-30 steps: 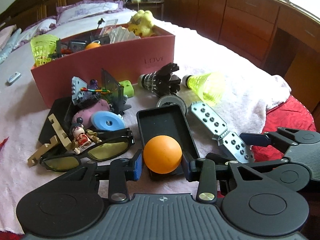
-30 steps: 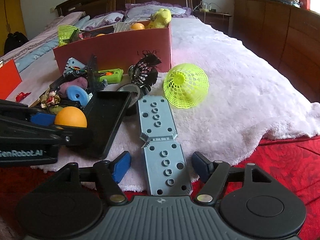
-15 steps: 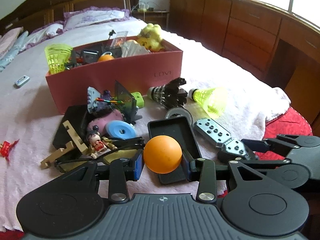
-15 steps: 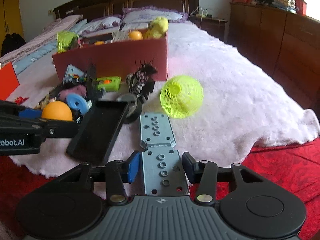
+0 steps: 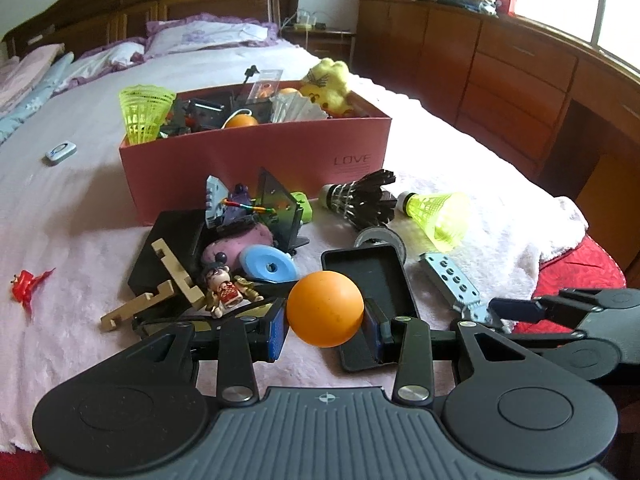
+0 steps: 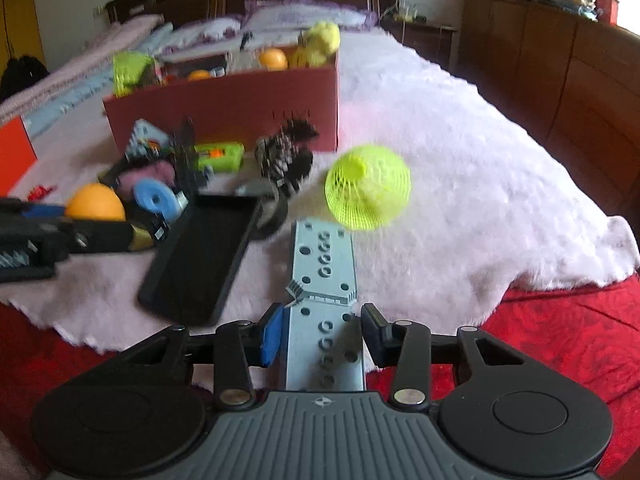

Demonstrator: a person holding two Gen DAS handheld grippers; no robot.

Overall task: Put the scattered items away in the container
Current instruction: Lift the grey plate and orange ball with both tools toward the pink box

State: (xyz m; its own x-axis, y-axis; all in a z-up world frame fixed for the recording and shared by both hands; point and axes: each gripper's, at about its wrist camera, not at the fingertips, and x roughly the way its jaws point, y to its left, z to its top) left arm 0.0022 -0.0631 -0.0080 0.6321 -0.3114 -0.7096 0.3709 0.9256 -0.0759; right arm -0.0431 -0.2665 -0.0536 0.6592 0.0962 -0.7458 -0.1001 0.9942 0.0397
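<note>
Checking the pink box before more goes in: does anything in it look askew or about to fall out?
Yes. The green shuttlecock at the pink box's left corner pokes well above the rim, and the yellow plush toy is heaped above the far right corner.

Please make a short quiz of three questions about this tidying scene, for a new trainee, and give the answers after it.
1. True or false: the left gripper is shut on the orange ball.
2. What lies between the right gripper's fingers?
A. grey perforated metal strip
B. black tray
C. black shuttlecock
3. Fill in: the yellow plush toy sits in the ____ box.

Key:
1. True.
2. A; the pads look pressed on its edges.
3. Pink.
</note>
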